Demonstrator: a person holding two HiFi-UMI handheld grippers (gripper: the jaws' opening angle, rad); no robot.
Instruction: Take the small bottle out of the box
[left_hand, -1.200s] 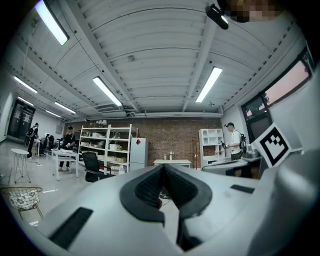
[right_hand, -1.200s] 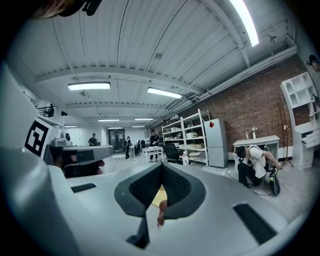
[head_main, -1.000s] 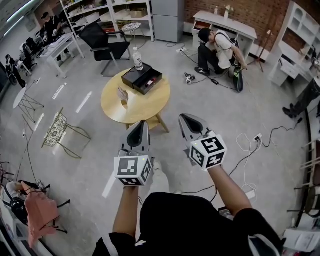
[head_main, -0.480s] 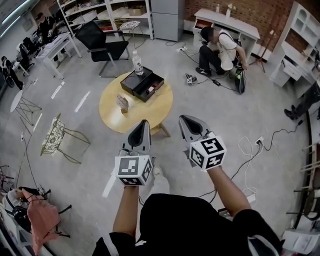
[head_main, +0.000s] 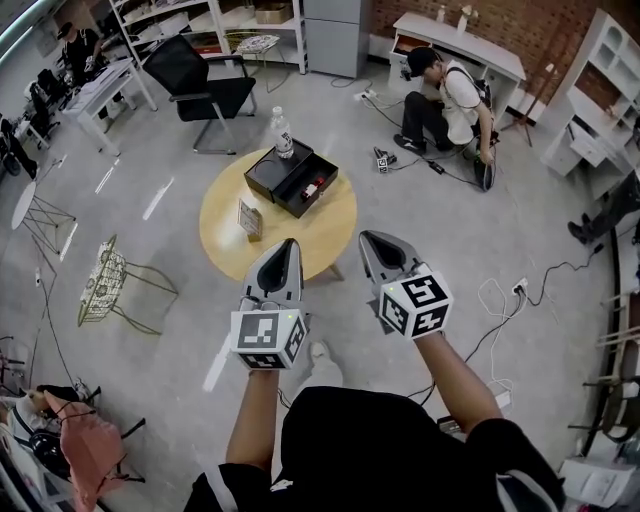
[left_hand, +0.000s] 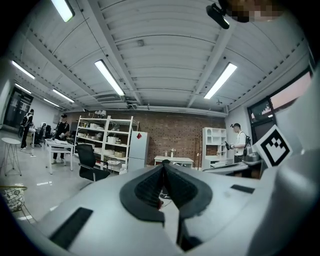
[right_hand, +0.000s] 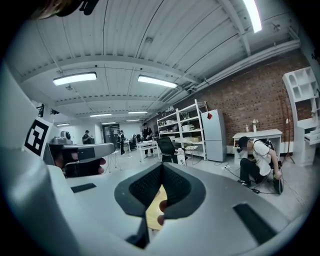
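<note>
No word, number or brand can be read anywhere. The cube of the left gripper and the cube of the right gripper carry black-and-white square markers: block patterns only, no letters or digits. A small card stands on the round bench, and its print is too small to read. The water bottle by the box has a label, likewise too small. In the left gripper view a fridge bears a red diamond sticker, with no writing on it that can be made out.
</note>
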